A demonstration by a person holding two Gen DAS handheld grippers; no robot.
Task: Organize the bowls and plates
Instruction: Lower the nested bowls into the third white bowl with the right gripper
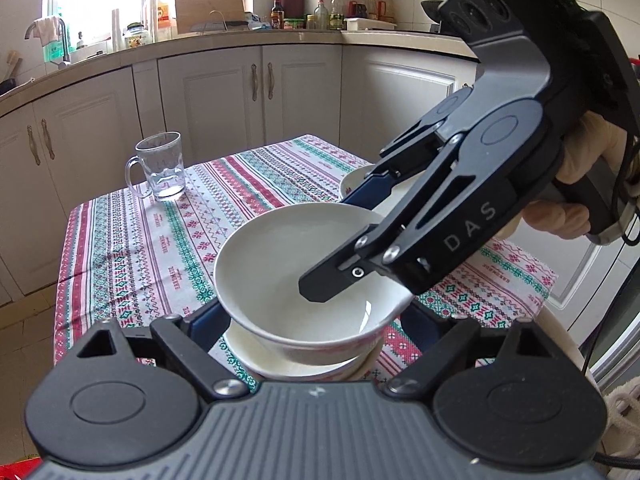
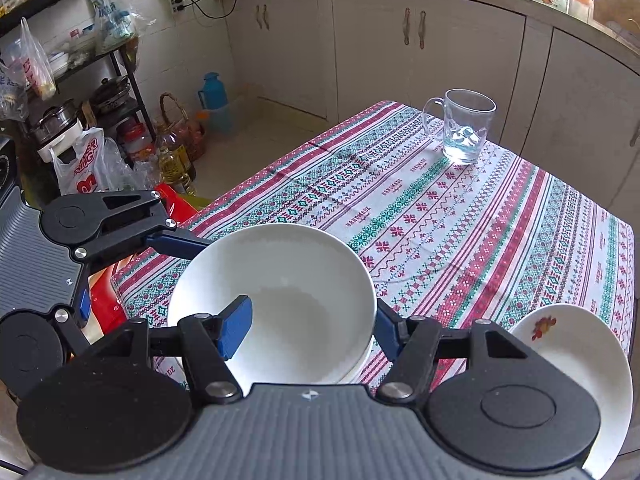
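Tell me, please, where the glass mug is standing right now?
The glass mug stands alone near the far corner of the patterned tablecloth, beyond the white bowl, close to the cabinets.

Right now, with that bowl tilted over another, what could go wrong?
The top bowl sits tilted, held only at one wall by the jaws of the right gripper; it could slip and clack onto the lower bowl. The stack also stands near the table edge, so a shove might push it off.

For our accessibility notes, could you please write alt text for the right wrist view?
The right gripper grips a white bowl, one finger inside and one outside the rim, over a patterned tablecloth. A glass mug stands farther back; a flower-printed dish lies at right.
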